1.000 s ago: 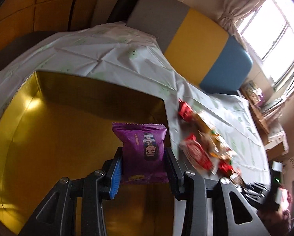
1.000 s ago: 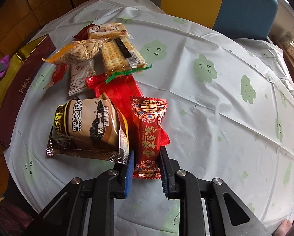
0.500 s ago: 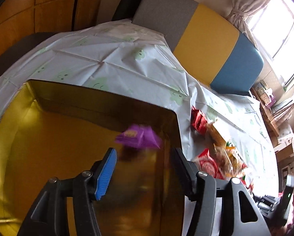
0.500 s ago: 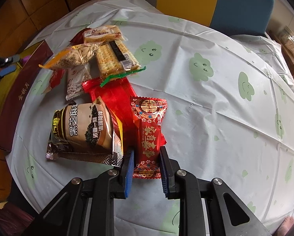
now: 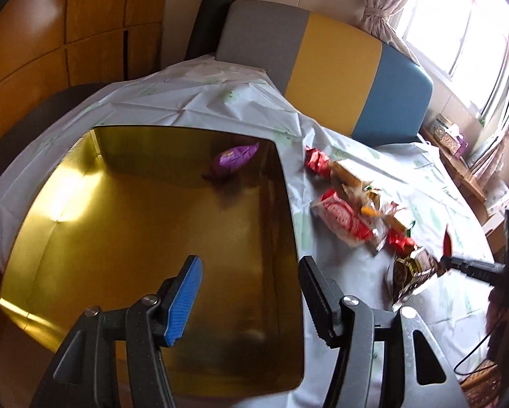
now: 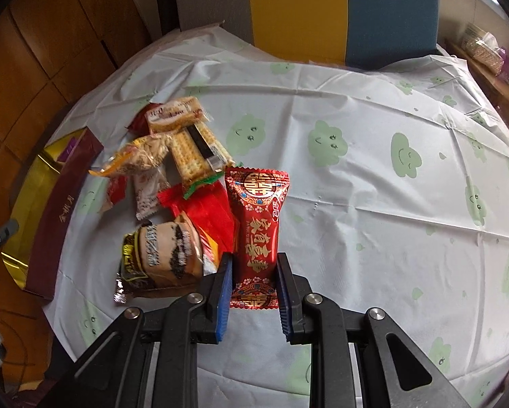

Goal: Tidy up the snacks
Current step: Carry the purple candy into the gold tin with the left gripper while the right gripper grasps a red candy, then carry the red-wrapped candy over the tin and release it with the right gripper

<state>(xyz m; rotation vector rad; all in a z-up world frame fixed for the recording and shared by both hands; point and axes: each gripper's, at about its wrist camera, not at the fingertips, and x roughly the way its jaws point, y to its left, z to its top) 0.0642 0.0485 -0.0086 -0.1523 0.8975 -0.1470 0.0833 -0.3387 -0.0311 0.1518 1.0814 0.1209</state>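
Left claw (image 5: 251, 292) wide, nothing between pads, hanging over gold box (image 5: 118, 238); purple snack (image 5: 235, 158) lying loose at box's far wall, well apart from claw. Right claw (image 6: 254, 289) clamped on red packet (image 6: 257, 231), lower end between pads, packet sticking out over desk (image 6: 373, 204) just beside snack pile (image 6: 172, 176).

The left wrist view looks steeply down, close over the gold box (image 5: 145, 238), toward the sofa (image 5: 322, 68). The right wrist view looks down over the tablecloth (image 6: 356, 204). Both views share the snack pile (image 5: 356, 214) (image 6: 172, 176), the box and the sofa.
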